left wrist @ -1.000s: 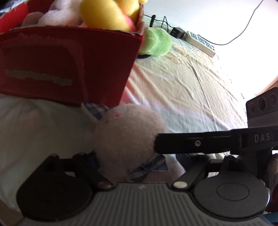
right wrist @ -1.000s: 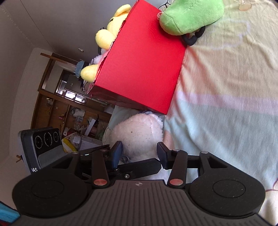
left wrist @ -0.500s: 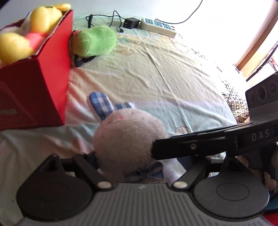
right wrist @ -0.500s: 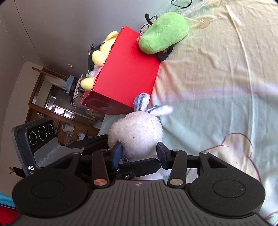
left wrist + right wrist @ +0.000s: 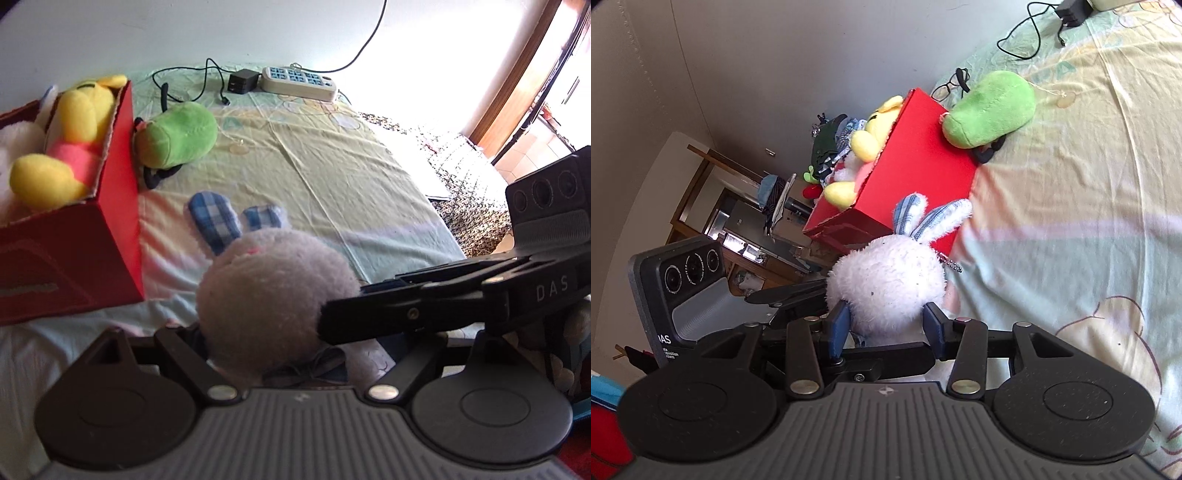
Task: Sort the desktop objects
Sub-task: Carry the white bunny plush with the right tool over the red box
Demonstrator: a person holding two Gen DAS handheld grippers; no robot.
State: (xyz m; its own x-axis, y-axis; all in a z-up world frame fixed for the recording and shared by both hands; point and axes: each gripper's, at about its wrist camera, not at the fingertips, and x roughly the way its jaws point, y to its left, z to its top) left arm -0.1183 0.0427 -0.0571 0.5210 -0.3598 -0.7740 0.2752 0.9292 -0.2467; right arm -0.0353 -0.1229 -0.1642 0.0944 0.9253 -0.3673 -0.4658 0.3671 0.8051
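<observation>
My right gripper (image 5: 884, 328) pinches the white plush bunny (image 5: 886, 284) between its blue pads, and my left gripper (image 5: 258, 332) clamps the same toy, held above the bed (image 5: 332, 177). It is round and fluffy, with blue checked ears. Beyond stands the red box (image 5: 110, 229).

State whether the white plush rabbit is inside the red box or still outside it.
Outside. The white plush rabbit is gripped between both claws, in front of the red box; only the yellow plush toy and other toys lie inside.

power strip (image 5: 299, 83), black adapter (image 5: 242, 82) at sheet's far edge; eyeglasses (image 5: 951, 84) behind.
</observation>
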